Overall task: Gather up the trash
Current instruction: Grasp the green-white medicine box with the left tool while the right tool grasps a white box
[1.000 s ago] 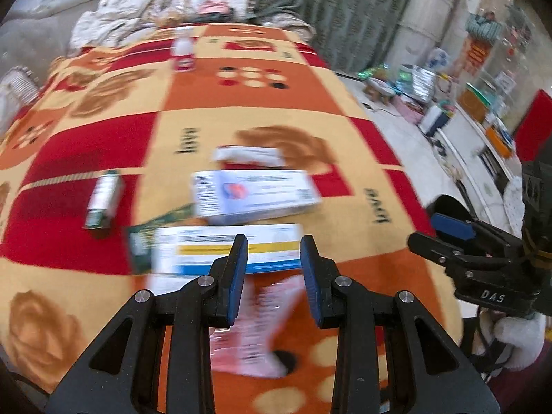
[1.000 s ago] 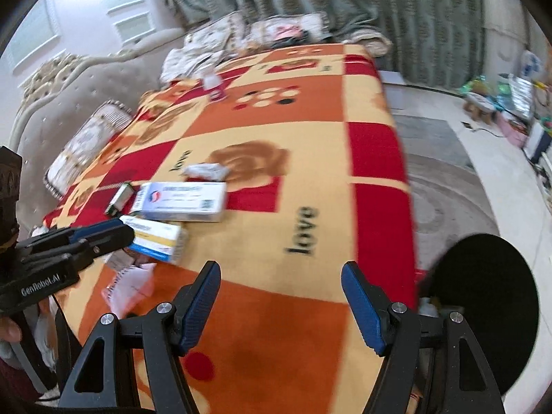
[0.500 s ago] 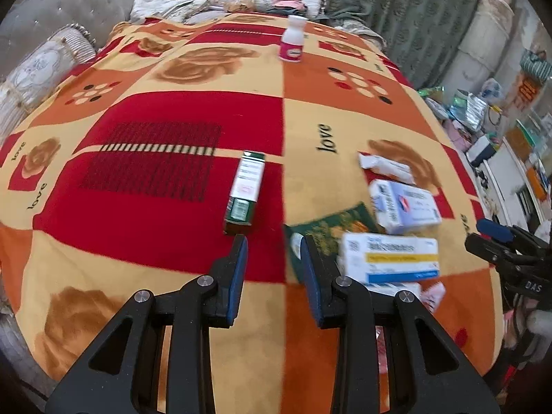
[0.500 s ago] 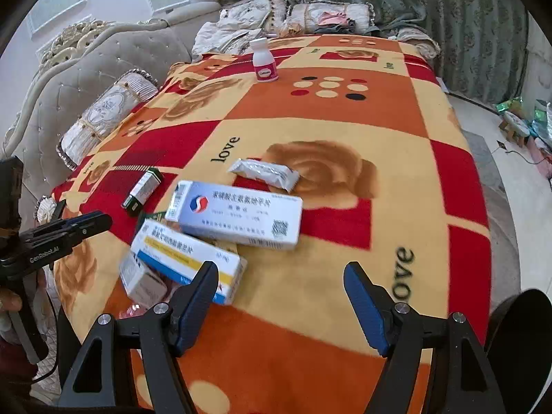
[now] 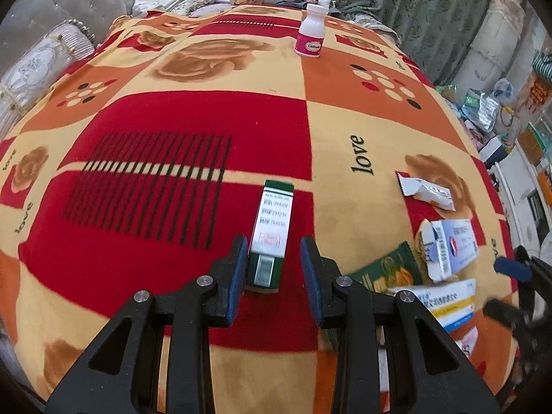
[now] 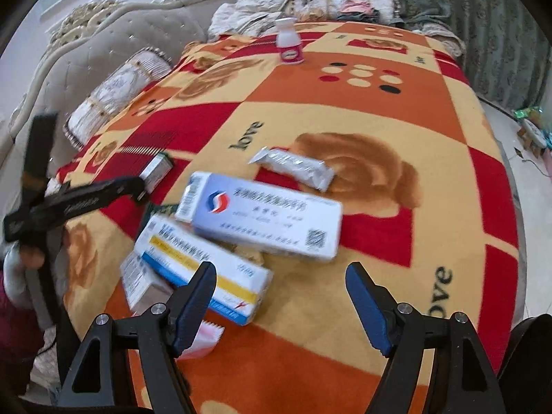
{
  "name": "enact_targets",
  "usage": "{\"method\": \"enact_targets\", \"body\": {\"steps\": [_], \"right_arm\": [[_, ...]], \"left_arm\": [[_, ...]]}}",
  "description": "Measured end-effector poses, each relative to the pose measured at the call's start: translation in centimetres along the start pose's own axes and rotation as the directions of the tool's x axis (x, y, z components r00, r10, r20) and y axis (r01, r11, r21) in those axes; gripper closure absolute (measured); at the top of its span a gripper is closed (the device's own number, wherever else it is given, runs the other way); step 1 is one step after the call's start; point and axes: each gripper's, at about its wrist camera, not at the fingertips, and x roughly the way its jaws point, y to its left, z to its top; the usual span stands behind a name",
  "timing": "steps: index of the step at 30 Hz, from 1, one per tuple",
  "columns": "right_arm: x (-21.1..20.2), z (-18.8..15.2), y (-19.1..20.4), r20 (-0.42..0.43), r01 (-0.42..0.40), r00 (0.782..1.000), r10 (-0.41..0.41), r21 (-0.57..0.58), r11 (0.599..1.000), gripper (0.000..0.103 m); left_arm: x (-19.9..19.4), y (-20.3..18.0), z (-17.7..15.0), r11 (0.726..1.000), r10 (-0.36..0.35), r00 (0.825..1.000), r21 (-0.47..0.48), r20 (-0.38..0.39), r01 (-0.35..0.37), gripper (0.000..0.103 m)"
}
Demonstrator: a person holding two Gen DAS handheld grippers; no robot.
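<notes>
A small green and white box (image 5: 272, 229) lies on the patterned blanket (image 5: 193, 131); it also shows in the right wrist view (image 6: 156, 169). My left gripper (image 5: 274, 253) is open, its fingers on either side of the box's near end, not closed on it. My right gripper (image 6: 280, 288) is open and empty, above a blue-and-white medicine box (image 6: 265, 219) and a yellow-striped box (image 6: 200, 265). A silver sachet (image 6: 293, 167), a green wrapper (image 5: 390, 269) and a small grey box (image 6: 139, 283) lie around them.
A white bottle with a pink label (image 5: 310, 32) stands at the far end of the bed. Pillows (image 6: 114, 93) and a tufted headboard (image 6: 103, 41) lie to the left. Clutter (image 5: 490, 110) sits on the floor to the right. A dark round bin (image 6: 531, 355) is at the lower right.
My left gripper has swung left from the pile of boxes to the green box and now straddles it. My right gripper has moved in over the pile of boxes.
</notes>
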Motion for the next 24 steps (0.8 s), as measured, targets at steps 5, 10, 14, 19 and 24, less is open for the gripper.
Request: {"method": "enact_targets", "body": {"steps": [5,10,14,19,24], "right_arm": [[-0.4,-0.3,2.3,0.006,-0.081,0.997,0.081,-0.038,0.996,0.028],[-0.5,-0.1,6.2,0.001,-0.167,0.986,0.168,-0.148,0.975,0.028],[1.0,-0.1,9.2,-0.024,-0.151,0.988,0.15,-0.272,0.95,0.028],[3.4,-0.6,10.7,-0.081,-0.152,0.988,0.131,-0.348,0.925,0.053],[3.5,-1.4,11.9,-0.102,-0.154,0.987,0.124,-0.398,0.904,0.063]], "left_arm": [[1.3,-0.2,0.4,1.0,0.0,1.0,0.016,-0.016,0.001,0.073],[1.7,0.3,0.6,0.998,-0.065,0.997,0.014,-0.034,0.065,0.084],[0.8,1.1,0.2,0.996,-0.087,0.996,-0.002,-0.026,0.087,0.085],[-0.9,2.0,-0.4,0.996,-0.084,0.996,-0.015,-0.01,0.083,0.085],[-2.5,2.2,-1.2,0.995,-0.094,0.996,-0.022,0.008,0.094,0.085]]}}
